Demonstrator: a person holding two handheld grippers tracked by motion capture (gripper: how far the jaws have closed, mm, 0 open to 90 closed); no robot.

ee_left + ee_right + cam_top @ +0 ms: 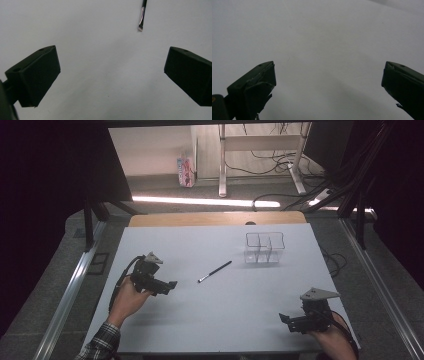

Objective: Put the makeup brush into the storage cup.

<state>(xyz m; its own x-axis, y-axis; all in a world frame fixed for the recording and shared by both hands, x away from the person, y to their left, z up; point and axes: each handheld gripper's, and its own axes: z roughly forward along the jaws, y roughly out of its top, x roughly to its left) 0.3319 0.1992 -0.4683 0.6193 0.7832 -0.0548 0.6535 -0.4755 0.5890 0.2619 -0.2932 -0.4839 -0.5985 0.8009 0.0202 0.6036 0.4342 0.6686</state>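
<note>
Holding: left gripper (pixel 172 284) — jaws spread wide, nothing between them.
Brush (pixel 215 271): flat on the table (pixel 200 320), ahead of those jaws, bristle end nearest, apart from them.
Clear organizer (pixel 264 248): beyond the brush.
Right gripper (pixel 284 318): jaws spread, empty — well apart from the brush.

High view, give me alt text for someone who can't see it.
A thin black brush lies mid-table between two hand-held grippers, both open and holding nothing: the left gripper near it, the right gripper at the near right corner. A clear divided box stands behind the brush on the grey table.
</note>
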